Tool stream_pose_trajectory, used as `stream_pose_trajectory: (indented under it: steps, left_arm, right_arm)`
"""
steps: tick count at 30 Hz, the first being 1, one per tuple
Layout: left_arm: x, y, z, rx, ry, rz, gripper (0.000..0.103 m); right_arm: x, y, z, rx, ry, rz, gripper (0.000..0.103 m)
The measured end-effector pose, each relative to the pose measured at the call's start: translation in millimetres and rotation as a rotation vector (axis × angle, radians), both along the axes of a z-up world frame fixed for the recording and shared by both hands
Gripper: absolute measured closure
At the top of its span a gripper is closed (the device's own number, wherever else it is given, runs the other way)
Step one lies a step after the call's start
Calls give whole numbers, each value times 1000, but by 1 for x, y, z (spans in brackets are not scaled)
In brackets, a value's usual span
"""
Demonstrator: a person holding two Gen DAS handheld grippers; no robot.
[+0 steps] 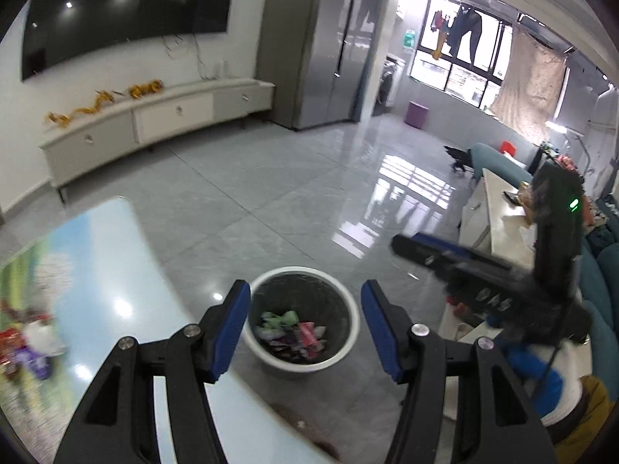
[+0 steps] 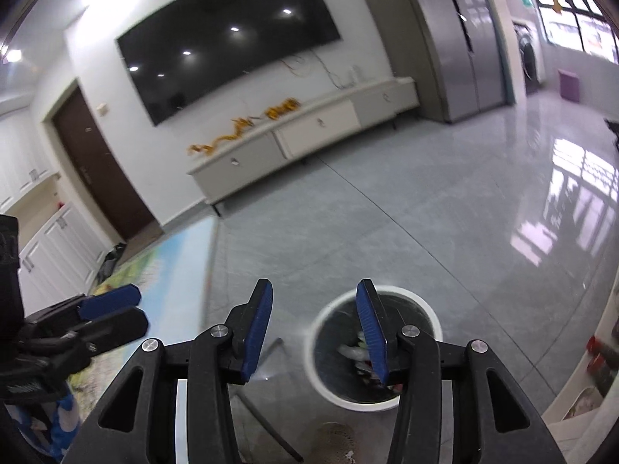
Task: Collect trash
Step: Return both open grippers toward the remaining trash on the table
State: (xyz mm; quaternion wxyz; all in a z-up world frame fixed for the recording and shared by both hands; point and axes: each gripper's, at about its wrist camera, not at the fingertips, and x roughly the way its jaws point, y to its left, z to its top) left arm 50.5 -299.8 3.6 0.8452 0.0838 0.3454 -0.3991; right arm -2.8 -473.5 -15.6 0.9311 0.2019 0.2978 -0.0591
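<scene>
A round white-rimmed waste bin stands upright on the grey tiled floor beside a table, crumpled colourful wrappers heaped at its bottom.

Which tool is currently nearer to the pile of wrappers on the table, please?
Left. The left tool hangs at the table edge, right of the wrappers; the right tool is farther right, beyond the bin.

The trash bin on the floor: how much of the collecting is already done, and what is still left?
Done: the trash bin already holds several crumpled wrappers. In hand: nothing; the left gripper and the right gripper are both open and empty above the bin. Left: blurred colourful litter still lies on the table at the left.
</scene>
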Motion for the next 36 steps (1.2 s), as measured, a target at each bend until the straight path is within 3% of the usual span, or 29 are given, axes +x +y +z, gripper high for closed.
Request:
stream_pose_trajectory:
  steps: [7,18,28,36]
  left_arm:
    - [-26,79,21,-19,-54,100,45]
    - [-45,224,22,-57,-122,317,45]
    - [-20,324,-28,-56,-45,520,45]
    - [-19,360,-76,-29,-2,698,45]
  right_arm:
    - [-24,52,45,-48,-76,88,52]
    - [-37,120,84,-87,-133,229,52]
    - [-2,166,55,-61,-53,349,52]
    - [33,211,11,-13,-4,448,52]
